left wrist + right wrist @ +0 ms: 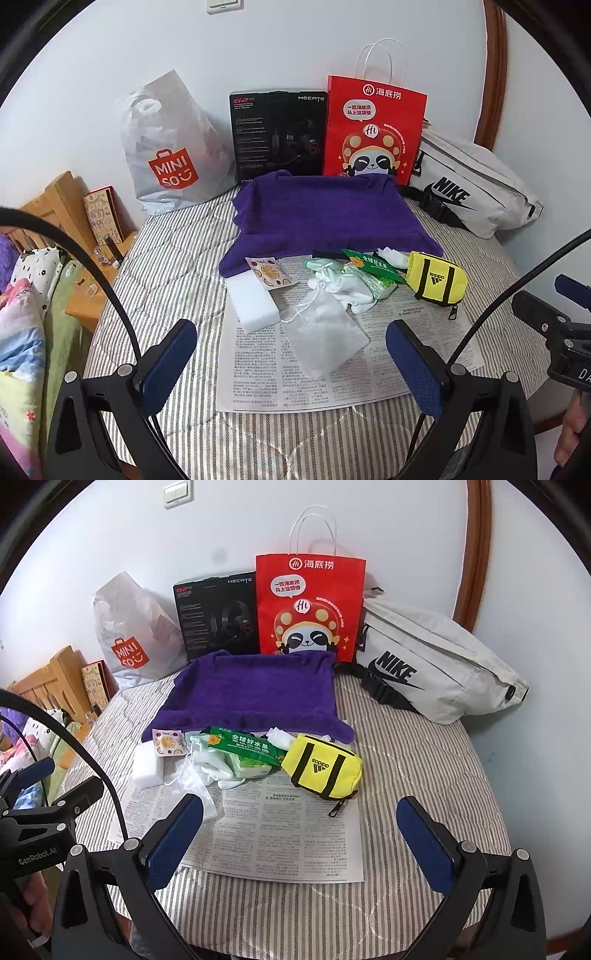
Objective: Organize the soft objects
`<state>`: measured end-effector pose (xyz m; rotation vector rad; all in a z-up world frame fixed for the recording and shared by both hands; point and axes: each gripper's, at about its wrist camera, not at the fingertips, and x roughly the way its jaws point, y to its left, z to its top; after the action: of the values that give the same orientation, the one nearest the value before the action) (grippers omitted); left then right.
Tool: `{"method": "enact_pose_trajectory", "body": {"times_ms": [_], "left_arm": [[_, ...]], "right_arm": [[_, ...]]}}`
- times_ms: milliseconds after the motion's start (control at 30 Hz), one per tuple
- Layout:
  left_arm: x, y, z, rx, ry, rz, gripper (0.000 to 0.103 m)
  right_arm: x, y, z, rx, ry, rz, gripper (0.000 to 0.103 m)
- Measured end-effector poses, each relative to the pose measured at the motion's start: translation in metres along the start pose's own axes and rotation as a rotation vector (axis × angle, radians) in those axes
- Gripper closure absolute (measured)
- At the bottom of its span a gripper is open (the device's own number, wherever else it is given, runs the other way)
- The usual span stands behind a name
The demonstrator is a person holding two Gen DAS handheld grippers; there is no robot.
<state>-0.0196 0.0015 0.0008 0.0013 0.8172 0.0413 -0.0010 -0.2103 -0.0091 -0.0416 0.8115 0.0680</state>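
Soft items lie on a newspaper (pixel 332 376) (pixel 280 834) spread over the striped bed. A white sponge block (pixel 253 301) (pixel 147 766), a fruit-print packet (pixel 269 272) (pixel 168 741), a white mesh drawstring pouch (pixel 325 338) (pixel 192 779), white socks (pixel 354 290), a green tissue pack (pixel 373 269) (pixel 247 751) and a yellow Adidas pouch (pixel 436 278) (pixel 323 766) sit in a row. A purple towel (pixel 328 218) (pixel 255 690) lies behind them. My left gripper (pixel 291 358) hovers open over the mesh pouch. My right gripper (pixel 301 834) hovers open over the newspaper, empty.
Against the wall stand a Miniso plastic bag (pixel 170 147) (pixel 129 635), a black headset box (pixel 279 133) (pixel 218 616), a red paper bag (pixel 373 129) (pixel 308 605) and a white Nike waist bag (pixel 476 184) (pixel 436 664). A wooden bed rail (pixel 62 199) and pillows (pixel 26 302) are on the left.
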Motion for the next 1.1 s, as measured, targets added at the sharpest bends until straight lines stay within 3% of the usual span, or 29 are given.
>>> {"method": "enact_pose_trajectory", "body": {"times_ms": [767,1100], "left_arm": [[-0.005,0.002,0.001,0.006,-0.003,0.006,0.000],[0.008,0.007,0.007,0.000,0.012,-0.031,0.000]], "right_arm": [[-0.005,-0.005,0.003,0.006,-0.009,0.006,0.000],[0.000,-0.006,0.006,0.005,-0.004,0.020,0.000]]}}
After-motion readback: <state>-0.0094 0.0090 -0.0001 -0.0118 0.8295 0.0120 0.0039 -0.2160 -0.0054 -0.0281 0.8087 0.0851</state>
